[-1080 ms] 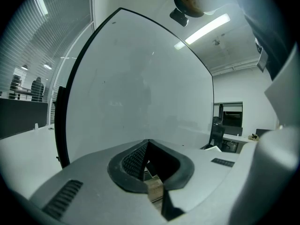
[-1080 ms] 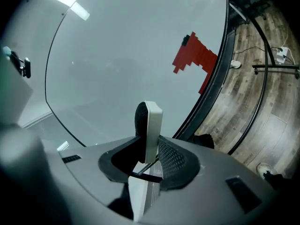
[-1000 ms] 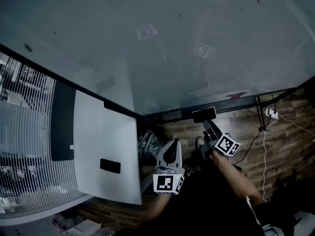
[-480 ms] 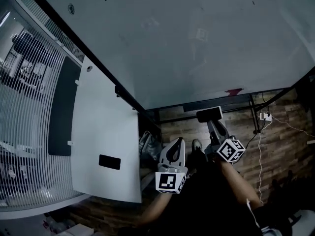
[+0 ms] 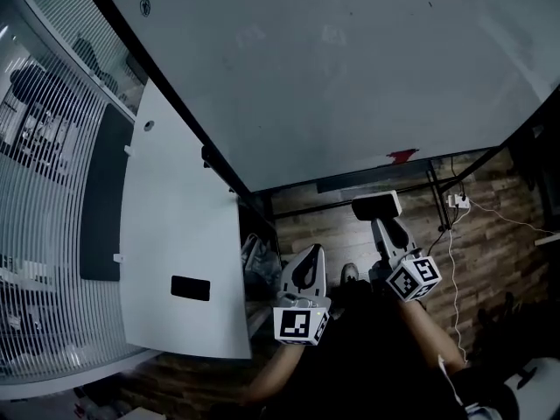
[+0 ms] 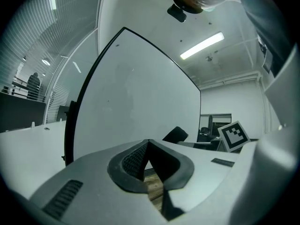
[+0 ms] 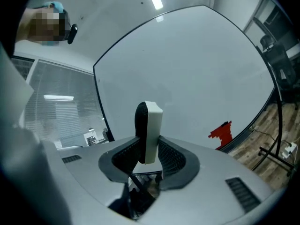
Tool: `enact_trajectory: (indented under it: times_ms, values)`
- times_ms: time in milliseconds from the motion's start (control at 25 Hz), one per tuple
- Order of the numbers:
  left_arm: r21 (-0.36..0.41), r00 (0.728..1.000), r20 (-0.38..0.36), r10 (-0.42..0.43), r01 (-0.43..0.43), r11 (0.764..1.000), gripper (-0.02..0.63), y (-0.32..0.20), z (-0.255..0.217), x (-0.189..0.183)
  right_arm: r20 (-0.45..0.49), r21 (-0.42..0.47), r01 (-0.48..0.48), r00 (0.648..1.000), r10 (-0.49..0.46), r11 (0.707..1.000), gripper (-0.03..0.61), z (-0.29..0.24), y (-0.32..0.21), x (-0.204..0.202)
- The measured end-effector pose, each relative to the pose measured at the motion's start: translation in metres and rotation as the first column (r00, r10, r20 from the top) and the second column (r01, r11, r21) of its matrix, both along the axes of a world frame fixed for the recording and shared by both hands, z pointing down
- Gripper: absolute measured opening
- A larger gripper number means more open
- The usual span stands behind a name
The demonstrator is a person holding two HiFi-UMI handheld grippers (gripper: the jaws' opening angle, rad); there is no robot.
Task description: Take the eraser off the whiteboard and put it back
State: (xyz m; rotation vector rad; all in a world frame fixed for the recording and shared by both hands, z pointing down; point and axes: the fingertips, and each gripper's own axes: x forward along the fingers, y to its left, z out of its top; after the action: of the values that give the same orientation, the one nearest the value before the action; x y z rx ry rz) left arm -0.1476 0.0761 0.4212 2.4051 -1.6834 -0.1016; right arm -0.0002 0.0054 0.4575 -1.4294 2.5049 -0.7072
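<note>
Since a second ago the head view has swung across the whiteboard (image 5: 350, 77), and the right gripper (image 5: 380, 220) has drifted toward 4 o'clock. It is clamped on the eraser (image 5: 376, 206), held off the board below its lower edge, with a red mark (image 5: 402, 157) at the eraser's 1 o'clock. The left gripper (image 5: 304, 259), at the right one's 8 o'clock, is clenched and empty.
</note>
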Motion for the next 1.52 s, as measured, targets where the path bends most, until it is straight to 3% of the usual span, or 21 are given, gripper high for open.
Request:
enact_trajectory:
  times_ms: [160, 640, 840, 1160, 1520]
  values:
    - [-0.008, 1.0, -0.029, -0.003, 0.002, 1.0, 0.002, 0.001, -0.002, 0.005, -0.049, 0.038, 0.002, 0.999, -0.001, 0.999, 0.123, -0.013, 0.007, 0.006]
    - [0.011, 1.0, -0.007, -0.028, 0.028, 1.0, 0.002, 0.0, -0.014, 0.032, -0.121, 0.129, 0.061, 0.992, -0.045, 0.99, 0.123, -0.038, 0.028, 0.026]
    - [0.009, 1.0, 0.013, -0.025, 0.025, 1.0, 0.002, 0.0, -0.01, 0.045, -0.134, 0.12, 0.089, 0.988, -0.073, 0.989, 0.123, -0.032, 0.038, 0.031]
    - [-0.004, 0.999, 0.036, -0.019, 0.019, 1.0, 0.002, -0.003, -0.007, 0.057, -0.068, 0.154, 0.1, 0.994, -0.09, 0.983, 0.123, -0.043, 0.039, 0.035]
    - [-0.002, 0.999, 0.044, -0.023, 0.023, 1.0, 0.002, -0.001, -0.007, 0.062, -0.085, 0.144, 0.092, 0.993, -0.08, 0.985, 0.123, -0.037, 0.04, 0.044]
